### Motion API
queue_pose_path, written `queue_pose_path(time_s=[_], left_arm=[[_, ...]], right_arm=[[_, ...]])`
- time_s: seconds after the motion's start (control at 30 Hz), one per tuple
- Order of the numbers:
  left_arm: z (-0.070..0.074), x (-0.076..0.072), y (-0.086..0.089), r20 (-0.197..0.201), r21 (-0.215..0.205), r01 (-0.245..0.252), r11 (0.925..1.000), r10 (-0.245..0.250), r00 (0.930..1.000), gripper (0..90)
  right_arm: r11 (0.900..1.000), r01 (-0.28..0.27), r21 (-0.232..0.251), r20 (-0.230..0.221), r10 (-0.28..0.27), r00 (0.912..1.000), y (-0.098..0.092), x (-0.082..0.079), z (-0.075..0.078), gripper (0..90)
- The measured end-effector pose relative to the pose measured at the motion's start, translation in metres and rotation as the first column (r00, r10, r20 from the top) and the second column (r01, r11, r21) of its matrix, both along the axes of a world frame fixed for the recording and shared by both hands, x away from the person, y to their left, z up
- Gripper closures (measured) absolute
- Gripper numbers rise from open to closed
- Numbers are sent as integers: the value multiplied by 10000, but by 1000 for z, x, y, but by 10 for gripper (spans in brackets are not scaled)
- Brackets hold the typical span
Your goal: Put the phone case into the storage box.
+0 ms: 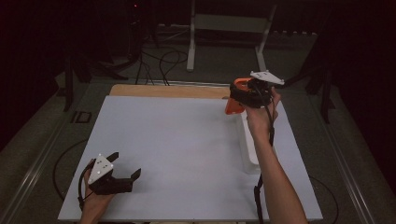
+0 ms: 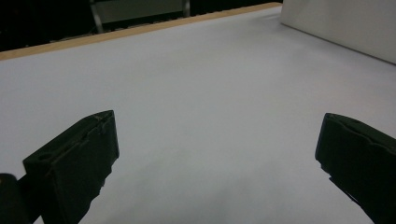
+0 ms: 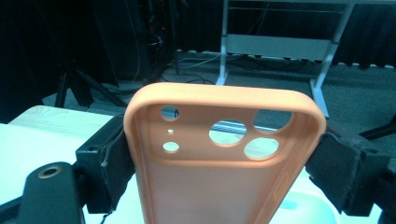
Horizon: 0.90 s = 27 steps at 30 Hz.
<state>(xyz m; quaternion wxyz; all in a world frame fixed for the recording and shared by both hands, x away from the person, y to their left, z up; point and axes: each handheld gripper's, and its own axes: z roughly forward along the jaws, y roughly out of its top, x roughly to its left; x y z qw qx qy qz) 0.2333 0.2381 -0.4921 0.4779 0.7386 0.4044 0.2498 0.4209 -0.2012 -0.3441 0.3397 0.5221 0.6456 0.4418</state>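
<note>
Overhead, the right forearm reaches far over the desk point(image 1: 187, 140), its right tool point(image 1: 243, 95) raised above the white tray's point(image 1: 250, 149) far end, gripping an orange phone case point(image 1: 233, 105). The left tool point(image 1: 123, 165) rests well left of the tray, jaws wide. Left gripper view: jaws spread over bare desk. Right gripper view: jaws clamp the case's sides, camera cutouts uppermost.

Lab: dark curtains, floor cables point(image 1: 161, 63), metal stand point(image 1: 229, 28), white table point(image 1: 177, 154).

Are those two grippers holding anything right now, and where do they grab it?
The right gripper clamps an orange phone case by its two long side edges, near the camera cutouts. The left gripper is open over the white table, holding nothing.
</note>
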Motion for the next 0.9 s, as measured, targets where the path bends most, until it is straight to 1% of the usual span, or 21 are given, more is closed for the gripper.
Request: queue_pose_path(time_s=[0.5, 0.9], left_arm=[[0, 0, 0, -1, 6, 3, 10000, -3, 10000, 4], [0, 0, 0, -3, -28, 1, 10000, -1, 10000, 4]], right_arm=[[9989, 465, -51, -4, -465, 9989, -16, 5, -2, 159], [9975, 698, -136, -10, -698, 9976, -22, 8, -2, 158]])
